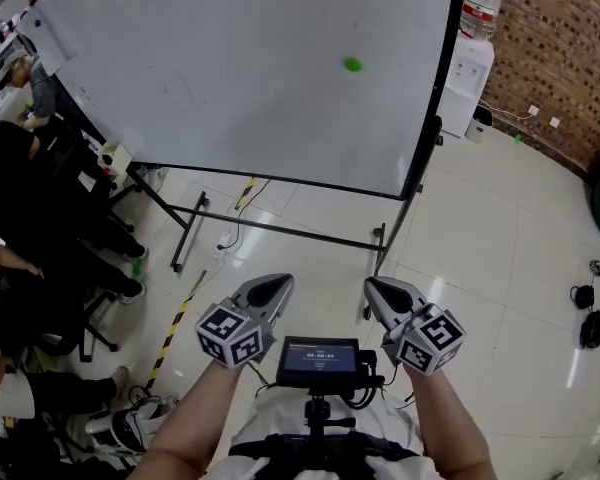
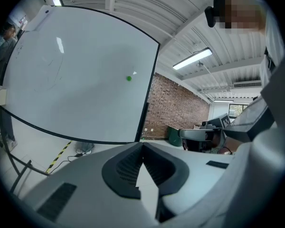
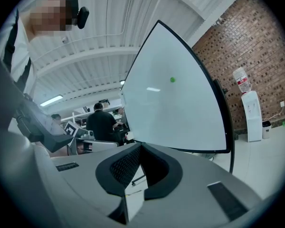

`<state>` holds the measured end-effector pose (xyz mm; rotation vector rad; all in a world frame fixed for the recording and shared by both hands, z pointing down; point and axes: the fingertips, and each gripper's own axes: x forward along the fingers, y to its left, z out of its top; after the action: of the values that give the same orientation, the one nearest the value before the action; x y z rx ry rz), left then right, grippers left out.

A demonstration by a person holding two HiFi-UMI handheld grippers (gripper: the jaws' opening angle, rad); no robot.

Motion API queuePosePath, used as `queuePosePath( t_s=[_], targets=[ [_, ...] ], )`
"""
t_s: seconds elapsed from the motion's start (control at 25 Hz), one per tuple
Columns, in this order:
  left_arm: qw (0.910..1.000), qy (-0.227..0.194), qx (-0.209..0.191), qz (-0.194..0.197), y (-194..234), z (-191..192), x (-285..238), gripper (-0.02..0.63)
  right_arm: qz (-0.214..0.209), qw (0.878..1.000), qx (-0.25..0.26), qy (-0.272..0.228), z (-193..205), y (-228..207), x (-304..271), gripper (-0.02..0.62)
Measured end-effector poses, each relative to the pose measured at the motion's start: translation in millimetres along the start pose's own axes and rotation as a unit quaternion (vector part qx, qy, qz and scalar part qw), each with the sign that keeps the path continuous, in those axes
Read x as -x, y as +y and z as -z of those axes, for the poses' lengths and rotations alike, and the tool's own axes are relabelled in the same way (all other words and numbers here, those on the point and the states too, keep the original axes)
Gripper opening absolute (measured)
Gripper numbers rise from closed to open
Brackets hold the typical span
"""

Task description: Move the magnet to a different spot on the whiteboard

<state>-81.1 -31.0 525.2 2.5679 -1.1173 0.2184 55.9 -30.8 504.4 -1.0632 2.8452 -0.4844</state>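
The magnet (image 1: 353, 65) is a small green dot, probably round though too small to tell for sure. It sticks to the whiteboard (image 1: 200, 78) toward its right side, around mid-height and apart from the frame. The whiteboard is large, white and black-framed, upright on a black stand (image 1: 280, 230), its surface bare apart from faint marks.

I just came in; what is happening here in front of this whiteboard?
A person carrying two grippers faces the whiteboard. The left gripper and right gripper are both shut, hold nothing, and are short of the board. The green magnet sits on the board's upper right part, not yet touched.
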Motion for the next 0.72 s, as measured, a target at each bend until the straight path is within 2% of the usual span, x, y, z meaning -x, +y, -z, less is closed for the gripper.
queuePosePath(
  t_s=[0.28,0.72],
  targets=[
    [0.9997,-0.02,-0.012,-0.007,-30,-18,-51,0.028,-0.01,1.0,0.016,0.008,-18,-48,29,0.031],
    [0.9988,-0.028,-0.03,-0.026,-49,-48,-87,0.028,-0.045,0.998,0.043,0.007,-54,-86,23,0.031]
  ],
)
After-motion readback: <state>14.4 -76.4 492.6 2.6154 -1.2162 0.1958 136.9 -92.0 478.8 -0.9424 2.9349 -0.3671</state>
